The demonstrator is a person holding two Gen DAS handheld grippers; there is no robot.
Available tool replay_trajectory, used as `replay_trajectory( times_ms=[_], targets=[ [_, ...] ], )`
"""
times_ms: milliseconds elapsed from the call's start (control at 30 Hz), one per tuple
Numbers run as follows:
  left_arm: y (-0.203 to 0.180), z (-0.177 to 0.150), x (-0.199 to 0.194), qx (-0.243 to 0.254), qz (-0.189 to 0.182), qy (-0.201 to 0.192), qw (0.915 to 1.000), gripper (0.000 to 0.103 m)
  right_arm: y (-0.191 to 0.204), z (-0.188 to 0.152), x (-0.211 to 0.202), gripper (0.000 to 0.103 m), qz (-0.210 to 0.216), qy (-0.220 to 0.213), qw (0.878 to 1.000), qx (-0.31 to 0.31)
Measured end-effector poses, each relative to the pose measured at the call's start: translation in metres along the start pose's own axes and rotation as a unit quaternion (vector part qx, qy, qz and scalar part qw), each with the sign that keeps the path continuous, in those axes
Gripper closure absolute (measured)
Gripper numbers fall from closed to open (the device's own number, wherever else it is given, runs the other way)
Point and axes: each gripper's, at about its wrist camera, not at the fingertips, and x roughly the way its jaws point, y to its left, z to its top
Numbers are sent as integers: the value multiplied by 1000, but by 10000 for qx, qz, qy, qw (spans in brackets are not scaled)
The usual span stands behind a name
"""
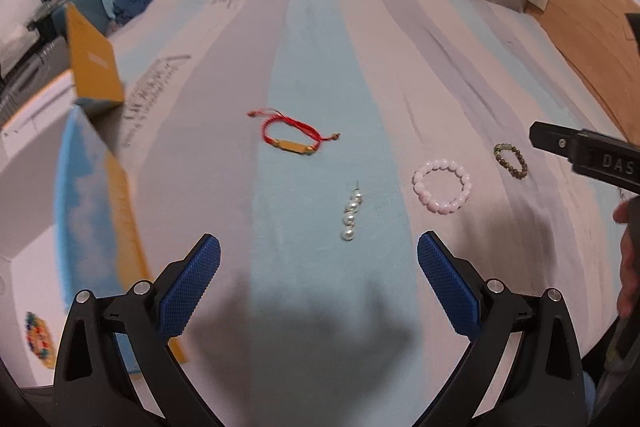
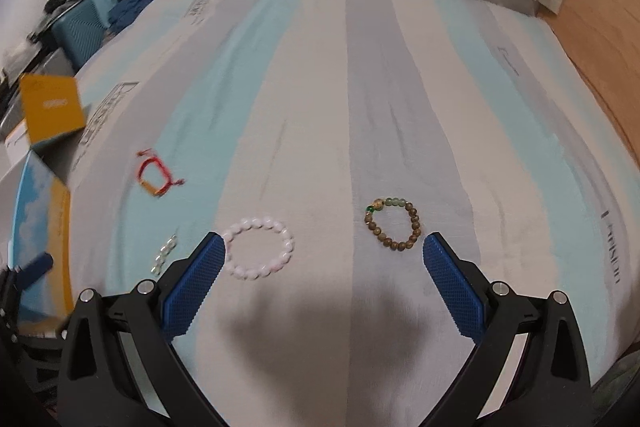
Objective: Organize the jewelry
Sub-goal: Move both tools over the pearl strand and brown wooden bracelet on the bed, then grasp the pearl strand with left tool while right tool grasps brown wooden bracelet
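Note:
Four pieces of jewelry lie on the striped bed cover. A red cord bracelet (image 1: 294, 135) (image 2: 158, 179) with a gold plate is farthest. A string of white pearls (image 1: 351, 215) (image 2: 164, 254) lies nearer. A pink bead bracelet (image 1: 442, 185) (image 2: 260, 249) and a brown wooden bead bracelet (image 1: 511, 159) (image 2: 393, 223) with green beads lie to the right. My left gripper (image 1: 318, 247) is open, just short of the pearls. My right gripper (image 2: 324, 251) is open, with the pink bracelet by its left finger and the brown one by its right finger.
An open box (image 1: 94, 171) (image 2: 40, 219) with a yellow lid and sky-blue lining stands at the left edge of the bed. A colourful beaded item (image 1: 38, 339) lies near it. The right gripper's black body (image 1: 588, 155) and a hand show at the right. A wooden headboard (image 2: 600, 39) borders the right side.

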Motion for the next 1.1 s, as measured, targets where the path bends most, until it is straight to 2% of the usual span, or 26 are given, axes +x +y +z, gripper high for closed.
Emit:
replay_trajectory(
  times_ms=[133,367,467,533,733,900,1033,1100],
  targets=[
    [-12,3,23,157,-21,30,9999,6,-21,-4,20,8,306,-93,9979,566],
    [-18,5,65,233,-153,207,9994,6,-32,-10,62,8,110,201,9993,299],
    [-18,5,75,272,-65,184,9994,6,-40,-13,78,15,17,339,9990,287],
    [-19,5,81,316,-71,183,9993,6,-45,-14,88,15,-23,423,9987,283],
    [-13,3,102,190,-147,337,9991,7,-60,-10,107,15,124,580,9968,544],
    [-15,2,108,254,-107,308,9991,6,-65,-5,116,15,296,713,9940,775],
    [-14,4,109,221,-138,325,9991,7,-64,-5,125,15,51,811,9948,612],
    [-14,4,110,211,-133,323,9992,7,-71,-7,129,15,17,872,9934,740]
  ],
)
